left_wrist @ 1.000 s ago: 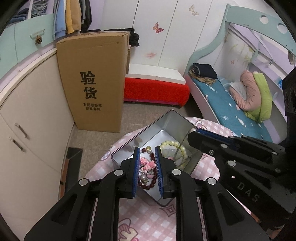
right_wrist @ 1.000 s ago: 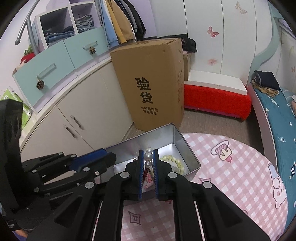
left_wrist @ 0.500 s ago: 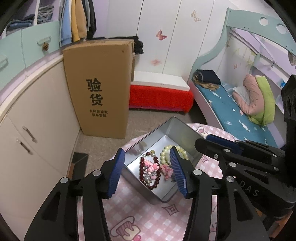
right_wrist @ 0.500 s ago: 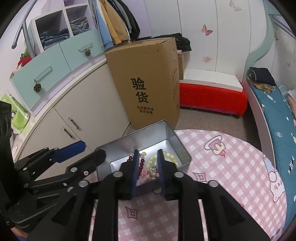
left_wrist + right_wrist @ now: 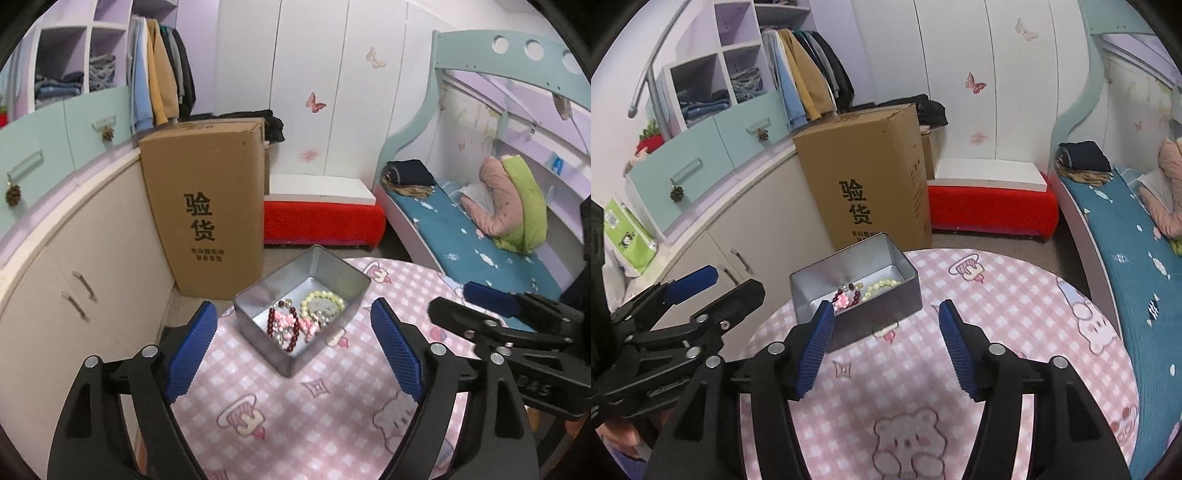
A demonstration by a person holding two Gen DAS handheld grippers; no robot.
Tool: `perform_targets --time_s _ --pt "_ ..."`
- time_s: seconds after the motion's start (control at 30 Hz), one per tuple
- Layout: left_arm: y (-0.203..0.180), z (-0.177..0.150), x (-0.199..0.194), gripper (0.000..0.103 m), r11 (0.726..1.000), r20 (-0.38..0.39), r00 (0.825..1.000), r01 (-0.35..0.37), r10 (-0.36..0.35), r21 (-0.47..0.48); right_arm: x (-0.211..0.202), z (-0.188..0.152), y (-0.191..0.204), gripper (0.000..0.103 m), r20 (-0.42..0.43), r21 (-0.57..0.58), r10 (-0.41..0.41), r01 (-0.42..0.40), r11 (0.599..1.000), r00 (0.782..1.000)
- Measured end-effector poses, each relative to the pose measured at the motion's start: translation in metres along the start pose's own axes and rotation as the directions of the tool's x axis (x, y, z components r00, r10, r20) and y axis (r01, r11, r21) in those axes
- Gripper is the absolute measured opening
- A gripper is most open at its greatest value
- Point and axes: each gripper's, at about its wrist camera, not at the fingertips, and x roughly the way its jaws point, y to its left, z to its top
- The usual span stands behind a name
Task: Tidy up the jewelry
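An open silver tin box point(image 5: 334, 271) point(image 5: 875, 315) stands on the round table with a pink checked cloth point(image 5: 306, 417) point(image 5: 1015, 332). Inside lie a dark red bead bracelet with pink charms point(image 5: 284, 326) point(image 5: 846, 297) and a pale green bead bracelet point(image 5: 323, 304) point(image 5: 882, 285). My left gripper point(image 5: 291, 350) is open and empty, held above and short of the tin. My right gripper point(image 5: 886, 339) is open and empty, also back from the tin.
A tall cardboard box point(image 5: 207, 206) stands on the floor behind the table beside white cabinets point(image 5: 74, 280). A red bench point(image 5: 321, 221) and a bed with a teal mattress point(image 5: 461, 236) lie beyond. The table edge runs just behind the tin.
Both grippers opened, letting the jewelry drop into the tin, then pulled back and up from it. The tin now looks smaller and farther away.
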Motion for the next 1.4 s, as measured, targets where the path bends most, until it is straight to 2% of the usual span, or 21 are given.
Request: perform_targets --time_s 0.13,0.23,0.4,0.53,0.6,0.77,0.87,1.0,1.23,1.4 --pt "-0.016 -0.011 -0.027 0.083 0.998 0.029 0.999 -0.047 0.046 0.037 -0.031 -0.010 -0.001 0.068 0.044 -0.005 -0.024 0.024 1.000 0.999" --pt "-0.028 -0.017 -0.052 0.083 0.999 0.057 0.998 -0.028 0.026 0.042 -0.053 -0.020 0.002 0.068 0.076 -0.017 -0.040 0.041 0.999 0.996" --pt "-0.045 -0.027 -0.087 0.083 0.998 0.103 0.994 -0.036 0.030 0.056 -0.096 -0.038 0.007 0.068 0.142 -0.034 -0.067 0.072 0.997 0.988" --pt "-0.057 -0.036 -0.122 0.083 0.998 0.178 0.984 -0.035 0.025 0.057 -0.129 -0.049 0.013 0.069 0.200 -0.053 -0.099 0.112 0.992 0.975" --pt "-0.061 -0.039 -0.140 0.084 0.998 0.227 0.974 -0.033 0.021 0.051 -0.144 -0.053 0.016 0.069 0.237 -0.056 -0.111 0.128 0.990 0.965" --pt "-0.073 -0.045 -0.175 0.085 0.994 0.334 0.940 -0.095 0.070 0.061 -0.179 -0.063 0.025 0.072 0.330 -0.071 -0.150 0.183 0.981 0.932" --pt "-0.076 -0.048 -0.192 0.086 0.993 0.385 0.921 -0.097 0.065 0.065 -0.196 -0.068 0.028 0.073 0.383 -0.065 -0.161 0.200 0.978 0.910" --pt "-0.077 -0.049 -0.204 0.086 0.996 0.410 0.911 -0.061 0.029 0.065 -0.209 -0.074 0.028 0.073 0.412 -0.060 -0.159 0.200 0.978 0.897" --pt "-0.077 -0.049 -0.211 0.089 0.996 0.441 0.897 -0.061 0.024 0.070 -0.219 -0.079 0.028 0.073 0.437 -0.053 -0.169 0.213 0.976 0.883" --pt "-0.078 -0.051 -0.217 0.091 0.995 0.482 0.876 -0.067 0.026 0.068 -0.226 -0.082 0.027 0.073 0.467 -0.057 -0.170 0.221 0.973 0.868"
